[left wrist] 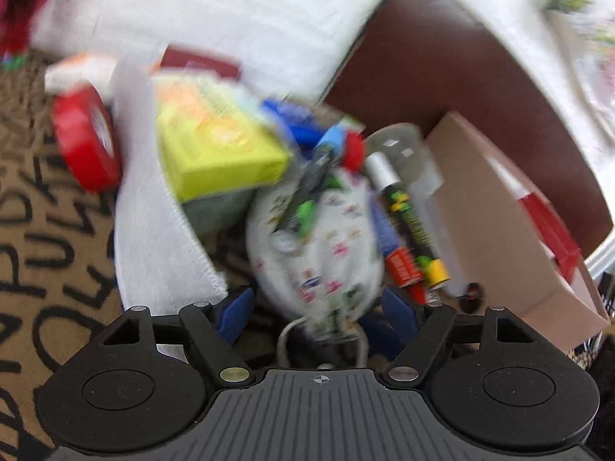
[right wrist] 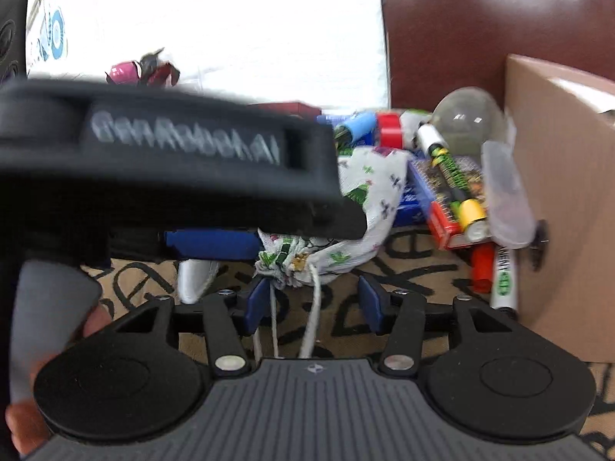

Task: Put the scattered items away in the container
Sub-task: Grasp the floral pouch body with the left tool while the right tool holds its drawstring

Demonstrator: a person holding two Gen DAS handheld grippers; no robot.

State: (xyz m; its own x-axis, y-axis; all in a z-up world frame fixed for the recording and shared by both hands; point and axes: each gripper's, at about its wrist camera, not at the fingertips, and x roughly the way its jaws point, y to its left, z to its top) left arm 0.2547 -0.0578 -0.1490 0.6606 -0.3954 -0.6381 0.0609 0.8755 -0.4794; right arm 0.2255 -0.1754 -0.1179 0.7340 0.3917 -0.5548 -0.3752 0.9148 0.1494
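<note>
- Left gripper point(left wrist: 317, 307): jaws spread, straddling the printed drawstring pouch point(left wrist: 319, 246), pads not pressing.
- Right gripper point(right wrist: 313, 303): jaws apart, only the pouch's cords point(right wrist: 313, 307) between.
- Pouch lies on the lettered rug point(left wrist: 46, 230), near the cardboard box point(left wrist: 496, 230).

Motion blur smears the yellow-green box point(left wrist: 215, 146) at ten o'clock in the left wrist view; its print is unreadable. In the right wrist view, the left gripper's black body point(right wrist: 165, 161) hides most of the patterned cloth bag point(right wrist: 365, 199). The cardboard box point(right wrist: 565, 199) is cut off at three o'clock.
</note>
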